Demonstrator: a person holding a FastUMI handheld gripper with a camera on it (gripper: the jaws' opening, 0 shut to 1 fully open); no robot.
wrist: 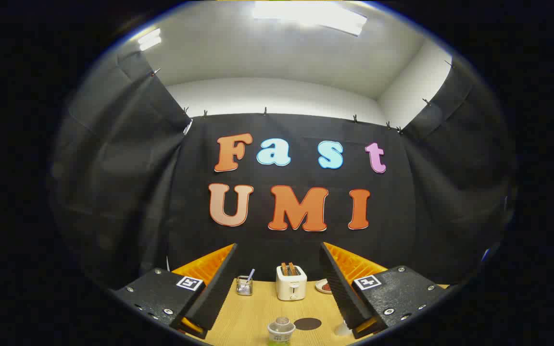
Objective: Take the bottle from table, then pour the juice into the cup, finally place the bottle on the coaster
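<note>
Staged booth, not a real kitchen: black cloth wall (128,192) clipped up below a plain white room with ceiling light panels (308,17). A wooden table (253,312) carries kitchen props: toaster (291,282) with bread, small glass holder (244,285).

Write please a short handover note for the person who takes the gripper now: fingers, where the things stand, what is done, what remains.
Gripper: fingers open wide, holding nothing, raised above the light wooden table.
Clear plastic bottle with greenish juice: upright on the table, between the fingers and close below them, untouched.
Dark round coaster: flat, just beside the bottle.
Pale object, perhaps the cup: mostly hidden behind one finger.
White toaster, small glass with a spoon and small plate: beyond the fingers.
Done: nothing yet. Left: grasp bottle, pour, set it on the coaster.
</note>
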